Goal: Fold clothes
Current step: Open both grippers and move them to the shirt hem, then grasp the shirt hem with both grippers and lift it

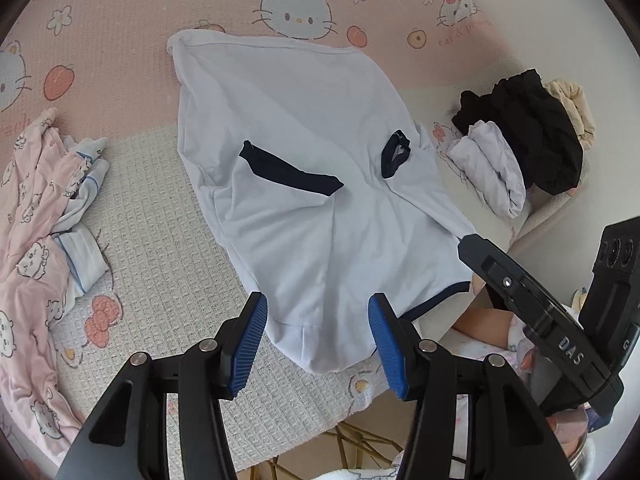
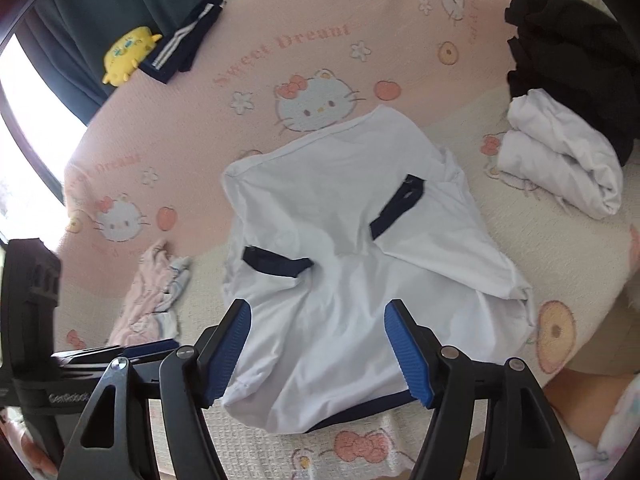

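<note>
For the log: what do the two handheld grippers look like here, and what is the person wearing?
Both grippers are alike: the left gripper and the right gripper have black angular linkage frames with silver pivot pins, and each finger carries a ribbed blue pad. Seen from the left wrist camera, the right gripper's black body shows white lettering reading DAS. No cables are visible. The person wears a pale printed garment.

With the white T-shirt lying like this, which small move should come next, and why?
Probably lower both open hand-held grippers, left and right, onto the near edge of the white T-shirt with navy trim and close them. The sleeves appear already folded inward, and neither gripper holds cloth, so folding it away over the pink cartoon-print blanket needs a grasp first.
</note>
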A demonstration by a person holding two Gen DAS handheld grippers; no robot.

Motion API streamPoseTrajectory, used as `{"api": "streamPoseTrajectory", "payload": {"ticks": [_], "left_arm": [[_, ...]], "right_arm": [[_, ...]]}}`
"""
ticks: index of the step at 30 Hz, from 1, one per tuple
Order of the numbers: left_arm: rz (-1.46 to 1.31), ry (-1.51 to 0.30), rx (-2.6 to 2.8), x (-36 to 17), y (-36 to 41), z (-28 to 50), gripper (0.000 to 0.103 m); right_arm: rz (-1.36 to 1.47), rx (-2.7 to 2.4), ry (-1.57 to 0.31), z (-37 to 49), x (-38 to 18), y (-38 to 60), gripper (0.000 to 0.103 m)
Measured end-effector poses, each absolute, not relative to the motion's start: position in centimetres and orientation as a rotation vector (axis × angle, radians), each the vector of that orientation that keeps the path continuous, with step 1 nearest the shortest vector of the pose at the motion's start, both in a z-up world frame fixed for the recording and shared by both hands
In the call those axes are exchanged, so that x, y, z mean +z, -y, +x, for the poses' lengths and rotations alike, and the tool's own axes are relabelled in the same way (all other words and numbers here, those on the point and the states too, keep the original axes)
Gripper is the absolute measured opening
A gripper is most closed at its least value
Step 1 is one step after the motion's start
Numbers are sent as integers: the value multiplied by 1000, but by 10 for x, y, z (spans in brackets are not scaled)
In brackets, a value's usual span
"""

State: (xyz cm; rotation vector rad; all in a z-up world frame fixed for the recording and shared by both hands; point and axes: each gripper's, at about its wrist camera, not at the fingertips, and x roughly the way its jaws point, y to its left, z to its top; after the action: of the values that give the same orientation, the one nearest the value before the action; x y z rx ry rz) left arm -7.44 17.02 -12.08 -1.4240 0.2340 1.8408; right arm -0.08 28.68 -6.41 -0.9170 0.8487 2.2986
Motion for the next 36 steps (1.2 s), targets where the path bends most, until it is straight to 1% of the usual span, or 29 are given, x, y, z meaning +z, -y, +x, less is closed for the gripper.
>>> {"api": "streamPoseTrajectory", "payload": {"ticks": [15, 16, 18, 19, 20, 21, 25, 29, 34, 35, 36], "left_arm": [[-1375, -590, 1892, -139, -192, -55, 49], [-1365, -624, 1897, -140, -194, -52, 49], [-1328, -704, 1911, -143, -198, -45, 49], [-1312, -745, 1913, -145, -200, -42, 49], [-1300, -782, 1910, -148, -202, -39, 49], [-1292, -811, 1905, -151, -204, -37, 49], [-1272, -880, 1869, -161, -211, -31, 49], [-1253, -946, 1833, -170, -217, -24, 49], [-1186, -1062, 1801, -175, -223, -10, 49], [-1169, -1079, 1797, -174, -223, -7, 49], [-1152, -1095, 1790, -174, -223, -5, 49]], "right_arm": [[-1171, 2272, -654, -18, -67, -302, 69], [-1178, 2266, -672, -15, -67, -304, 69], [-1155, 2245, -793, -5, -72, -313, 70], [-1134, 2230, -864, 2, -75, -318, 71], [-1120, 2206, -911, 8, -79, -323, 76], [-1106, 2180, -954, 15, -83, -328, 77], [-1075, 2075, -1012, 39, -99, -344, 77], [-970, 1983, -1206, 70, -118, -355, 77], [-933, 1914, -1325, 86, -135, -359, 77], [-908, 1914, -1381, 90, -140, -361, 77], [-855, 1909, -1482, 96, -146, -362, 77]]}}
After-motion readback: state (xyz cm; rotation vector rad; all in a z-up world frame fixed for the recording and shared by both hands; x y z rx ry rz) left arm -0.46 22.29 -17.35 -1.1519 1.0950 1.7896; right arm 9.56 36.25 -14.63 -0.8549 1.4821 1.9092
